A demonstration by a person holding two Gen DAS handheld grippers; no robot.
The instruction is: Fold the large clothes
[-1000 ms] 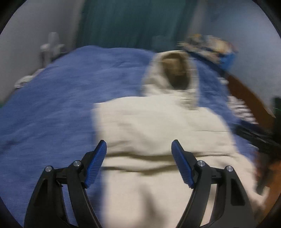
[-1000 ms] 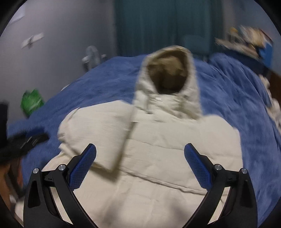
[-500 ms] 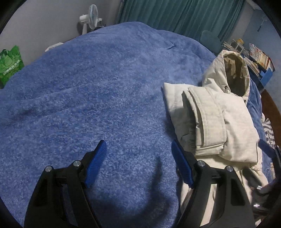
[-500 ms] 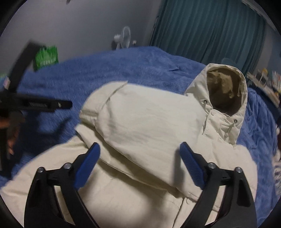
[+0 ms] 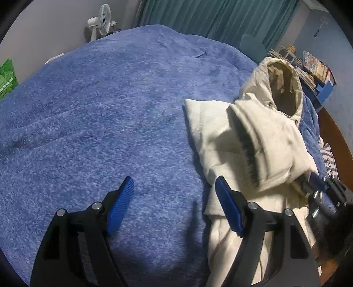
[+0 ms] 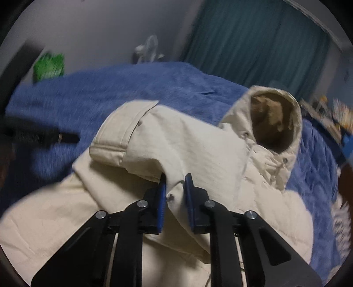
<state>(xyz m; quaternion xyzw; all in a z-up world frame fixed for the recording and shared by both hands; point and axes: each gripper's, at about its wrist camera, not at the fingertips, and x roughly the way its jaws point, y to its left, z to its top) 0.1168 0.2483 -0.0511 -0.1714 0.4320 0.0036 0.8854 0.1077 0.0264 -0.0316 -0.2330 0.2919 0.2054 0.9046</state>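
Blue blanket (image 5: pixel 99 114): fleecy, covering the whole bed, the largest item before me, bare on the side under my left hand. Teal curtain (image 5: pixel 211 17): hanging along the far wall behind the bed. Cream hooded coat (image 6: pixel 198 141): laid on the blanket toward the bed's right side as my left camera sees it, hood (image 6: pixel 273 119) pointing to the far end with its brown lining open upward, one sleeve (image 6: pixel 136 130) folded across the body, cuff end toward the left of my right camera's view. Shelf clutter (image 5: pixel 308 66): books and boxes beyond the hood, at the far right. Fan (image 5: pixel 100 21): white, standing past the bed's far left corner. Green bag (image 6: pixel 49 65): against the grey wall at left. My left gripper (image 5: pixel 174 194): released, jaws spread wide over bare blanket, nothing between them, its right finger just beside the coat's edge. My right gripper (image 6: pixel 175 180): jaws closing, blue pads (image 6: pixel 162 198) pinching a raised fold of the coat's cream fabric at the lower edge of the folded sleeve layer.
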